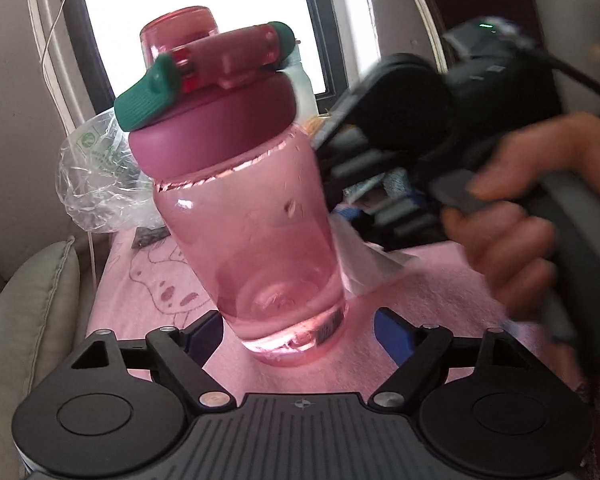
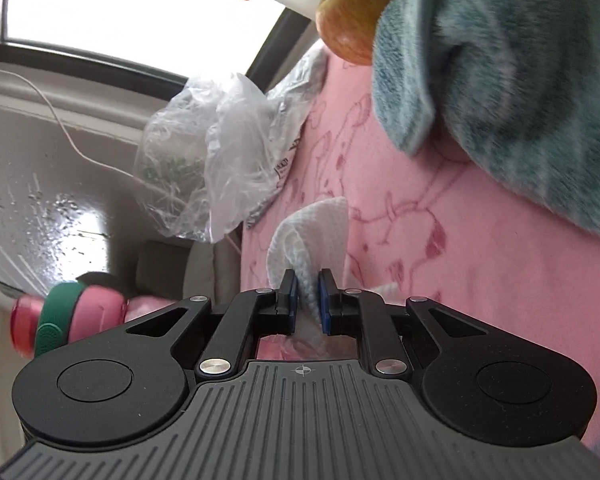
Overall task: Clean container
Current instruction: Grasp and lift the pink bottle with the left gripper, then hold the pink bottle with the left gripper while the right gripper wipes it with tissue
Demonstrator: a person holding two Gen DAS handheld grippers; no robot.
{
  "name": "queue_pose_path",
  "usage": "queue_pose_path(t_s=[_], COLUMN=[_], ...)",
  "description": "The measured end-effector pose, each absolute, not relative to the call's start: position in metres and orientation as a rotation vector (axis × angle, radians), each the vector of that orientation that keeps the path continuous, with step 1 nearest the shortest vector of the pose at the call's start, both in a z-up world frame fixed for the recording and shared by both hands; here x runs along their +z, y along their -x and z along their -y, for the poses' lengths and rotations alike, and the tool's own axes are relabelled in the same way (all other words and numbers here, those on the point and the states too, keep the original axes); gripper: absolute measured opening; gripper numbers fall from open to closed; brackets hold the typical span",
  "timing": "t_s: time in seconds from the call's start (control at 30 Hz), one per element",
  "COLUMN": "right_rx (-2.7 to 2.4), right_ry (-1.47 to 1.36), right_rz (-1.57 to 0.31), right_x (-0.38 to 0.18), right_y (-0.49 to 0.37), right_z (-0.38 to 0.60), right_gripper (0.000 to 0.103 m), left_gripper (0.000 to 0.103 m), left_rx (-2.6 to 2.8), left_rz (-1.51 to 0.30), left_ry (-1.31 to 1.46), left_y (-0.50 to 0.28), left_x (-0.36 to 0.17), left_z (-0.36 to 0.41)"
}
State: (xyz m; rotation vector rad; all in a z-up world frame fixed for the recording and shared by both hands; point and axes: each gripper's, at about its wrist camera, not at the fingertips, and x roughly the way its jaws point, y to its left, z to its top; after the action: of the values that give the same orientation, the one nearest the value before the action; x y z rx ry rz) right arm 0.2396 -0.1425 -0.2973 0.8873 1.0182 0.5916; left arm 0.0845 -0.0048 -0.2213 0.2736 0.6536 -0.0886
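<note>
Between the widely spread fingers of the left gripper (image 1: 298, 334), a pink water bottle (image 1: 256, 240) is being framed, tilted on the pink cloth (image 1: 420, 292); contact cannot be told. A white wipe (image 2: 308, 248) is being pinched by the right gripper (image 2: 308, 302), its fingers nearly together.

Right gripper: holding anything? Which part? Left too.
The right gripper is shut on the white wipe cloth, pinching a bunched fold at its near end. The left gripper holds nothing: fingers open either side of the pink bottle base.
</note>
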Motion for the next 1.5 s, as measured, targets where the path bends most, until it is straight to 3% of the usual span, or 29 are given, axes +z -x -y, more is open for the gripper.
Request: queue_pose_path(t_s=[0.3,0.37,0.47,0.57,0.63,0.7,1.03,1.13,1.33,1.5], right_rx=[0.517,0.534,0.608,0.727,0.750,0.723,0.461,0.452,0.693,0.518], right_ry=[-0.809,-0.857,-0.944,-1.134,-1.179,-1.170,-1.088,-1.102,-1.333,-1.286], right_rz=[-0.979,-0.946,-0.849,-0.751,-0.732,-0.759,-0.974,-0.973,-0.750,-0.908], right_x=[-0.278,-0.271,-0.252,-0.240,-0.240,-0.247,-0.328,-0.314,-0.256,-0.301], right_y=[-0.198,-0.192,-0.182,-0.181,-0.185,-0.189,-0.196,-0.185,-0.179,-0.184], right_z=[0.156,0.164,0.178,0.187,0.184,0.175,0.154,0.161,0.173,0.164], right_gripper=[0.016,0.016,0.016,0.016,0.016,0.016,0.016,0.016,0.017,0.018], left_gripper=[0.081,0.089,0.090,0.081,0.068,0.066,0.066,0.066,0.066,0.067], left_rx=[-0.159,-0.148,-0.150,-0.156,-0.169,-0.169,-0.192,-0.196,-0.193,-0.184], left_rz=[-0.670,-0.652,-0.633,-0.636,-0.662,-0.686,-0.724,-0.726,-0.724,-0.724], left_ry=[-0.326,-0.332,-0.329,-0.258,-0.200,-0.182,-0.332,-0.348,-0.364,-0.359], left_y=[-0.110,-0.102,-0.086,-0.077,-0.079,-0.082,-0.087,-0.091,-0.093,-0.092], left_x=[-0.222,-0.217,-0.206,-0.192,-0.184,-0.180,-0.191,-0.193,-0.194,-0.194], left_z=[-0.005,-0.004,-0.009,-0.017,-0.022,-0.023,-0.015,-0.018,-0.019,-0.017])
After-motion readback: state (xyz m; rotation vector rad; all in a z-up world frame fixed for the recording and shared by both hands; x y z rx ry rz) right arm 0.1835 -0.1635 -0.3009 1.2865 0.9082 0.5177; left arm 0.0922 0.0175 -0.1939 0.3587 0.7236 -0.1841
